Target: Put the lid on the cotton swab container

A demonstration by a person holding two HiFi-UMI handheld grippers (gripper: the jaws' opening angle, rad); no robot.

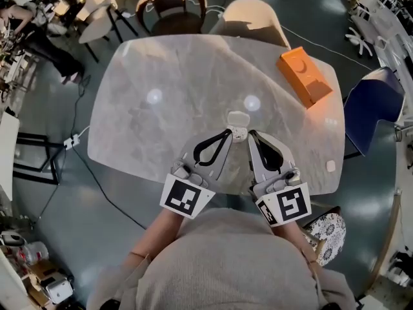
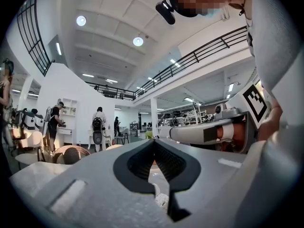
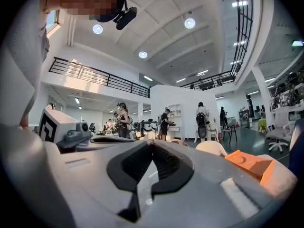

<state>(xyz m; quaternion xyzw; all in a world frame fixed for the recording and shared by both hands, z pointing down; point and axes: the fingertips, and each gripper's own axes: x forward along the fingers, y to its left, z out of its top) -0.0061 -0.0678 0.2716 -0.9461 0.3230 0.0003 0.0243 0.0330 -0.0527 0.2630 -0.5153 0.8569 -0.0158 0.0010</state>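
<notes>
Both grippers are closed, jaws meeting at the tips. The left gripper (image 1: 228,133) and right gripper (image 1: 250,134) point away from me across the table (image 1: 148,76) and angle in toward each other. The cotton swab container (image 1: 238,117) sits on the table just beyond the two tips, on the line between them, so neither hand is nearer. Its longer side runs left to right, square to my approach. In the head view it is too small to tell whether its pale top is the lid already seated.
</notes>
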